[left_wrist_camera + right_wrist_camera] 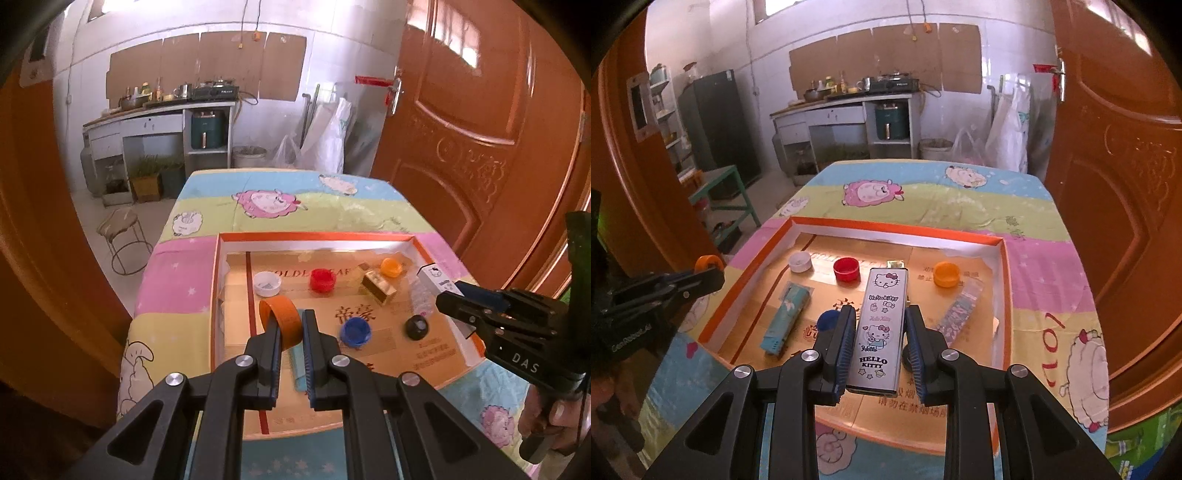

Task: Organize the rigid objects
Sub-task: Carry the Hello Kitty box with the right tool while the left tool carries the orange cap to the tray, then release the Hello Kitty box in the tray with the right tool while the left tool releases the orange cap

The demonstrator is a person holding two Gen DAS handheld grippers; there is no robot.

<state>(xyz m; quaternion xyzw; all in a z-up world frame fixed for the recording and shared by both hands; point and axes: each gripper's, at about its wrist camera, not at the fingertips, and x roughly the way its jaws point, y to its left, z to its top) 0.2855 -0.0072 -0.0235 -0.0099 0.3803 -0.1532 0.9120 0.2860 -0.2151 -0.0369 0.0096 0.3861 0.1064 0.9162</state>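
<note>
My left gripper is shut on an orange ring-shaped cap, held above the near left part of an orange-rimmed shallow box. My right gripper is shut on a white Hello Kitty case, held over the box's middle; it shows at the right in the left wrist view. In the box lie a white cap, a red cap, an orange cap, a blue cap, a black cap, a gold box, a teal tube and a clear wrapper.
The box sits on a table with a sheep-pattern cloth. An orange door stands close on the right. A stool stands on the floor at the left, and a green bench beside it. Kitchen counter at the back.
</note>
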